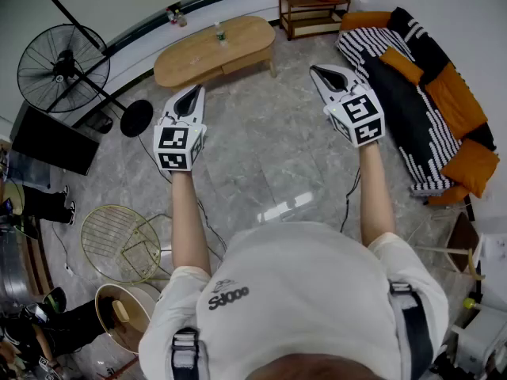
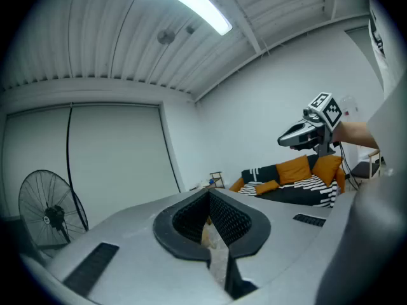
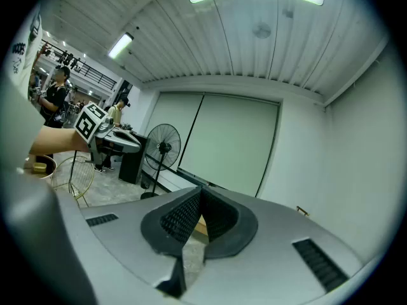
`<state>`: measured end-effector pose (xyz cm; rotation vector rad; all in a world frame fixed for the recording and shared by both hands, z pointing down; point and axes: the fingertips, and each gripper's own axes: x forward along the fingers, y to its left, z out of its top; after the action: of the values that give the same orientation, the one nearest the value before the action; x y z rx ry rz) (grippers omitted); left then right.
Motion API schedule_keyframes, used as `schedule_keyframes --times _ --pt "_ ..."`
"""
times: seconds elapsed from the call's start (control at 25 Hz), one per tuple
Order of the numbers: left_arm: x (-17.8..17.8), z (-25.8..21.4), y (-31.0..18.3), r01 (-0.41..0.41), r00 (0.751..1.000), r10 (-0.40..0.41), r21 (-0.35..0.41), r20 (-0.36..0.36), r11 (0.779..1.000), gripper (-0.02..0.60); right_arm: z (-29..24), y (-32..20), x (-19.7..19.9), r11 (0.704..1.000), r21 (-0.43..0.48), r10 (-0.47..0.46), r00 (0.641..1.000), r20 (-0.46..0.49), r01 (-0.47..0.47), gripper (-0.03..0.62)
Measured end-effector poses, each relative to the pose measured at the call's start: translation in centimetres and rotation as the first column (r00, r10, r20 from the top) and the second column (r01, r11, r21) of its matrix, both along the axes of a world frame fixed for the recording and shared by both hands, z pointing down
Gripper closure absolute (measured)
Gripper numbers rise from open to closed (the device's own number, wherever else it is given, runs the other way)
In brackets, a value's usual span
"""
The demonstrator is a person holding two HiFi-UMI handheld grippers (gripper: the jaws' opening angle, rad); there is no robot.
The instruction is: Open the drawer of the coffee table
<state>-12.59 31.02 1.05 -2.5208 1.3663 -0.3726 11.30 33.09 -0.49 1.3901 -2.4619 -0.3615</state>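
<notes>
The oval wooden coffee table point(image 1: 214, 50) stands across the grey tiled floor at the top of the head view; the drawer front point(image 1: 247, 58) on its near side looks closed. Both grippers hover in the air well short of it, pointing roughly level toward it. My left gripper point(image 1: 196, 93) is shut with nothing between its jaws, and so is my right gripper point(image 1: 317, 70). In the left gripper view the dark ribbed pads point(image 2: 222, 218) meet, with the right gripper point(image 2: 299, 136) off to the side. In the right gripper view the pads point(image 3: 181, 218) also meet; the left gripper point(image 3: 114, 138) shows at left.
A bottle point(image 1: 221, 34) stands on the table top. A floor fan point(image 1: 62, 68) and a black box point(image 1: 51, 141) are at left, a wire basket point(image 1: 119, 240) near my left side. A striped sofa with orange cushions point(image 1: 428, 93) is at right, a wooden shelf point(image 1: 317, 2) behind.
</notes>
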Motion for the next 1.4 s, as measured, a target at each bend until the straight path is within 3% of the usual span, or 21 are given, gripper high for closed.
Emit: schedule_keyframes --times 0.6,1.04,1.4 --pt "-1.3 0.5 -0.1 -0.041 0.999 0.040 -0.006 -0.008 0.999 0.563 0.4 0.4 -1.6 1.000 0.000 0.021 1.000 -0.003 -0.021 0.589" --pt "-7.7 2.6 0.1 -0.067 0.998 0.066 -0.041 -0.014 0.997 0.563 2.2 1.4 -7.4 0.998 -0.025 0.059 0.997 0.040 -0.058 0.589" --pt "-9.9 4.3 -2.0 -0.083 0.997 0.082 -0.078 -0.013 0.994 0.563 3.8 -0.4 -9.6 0.994 -0.090 0.061 0.995 0.084 -0.053 0.589"
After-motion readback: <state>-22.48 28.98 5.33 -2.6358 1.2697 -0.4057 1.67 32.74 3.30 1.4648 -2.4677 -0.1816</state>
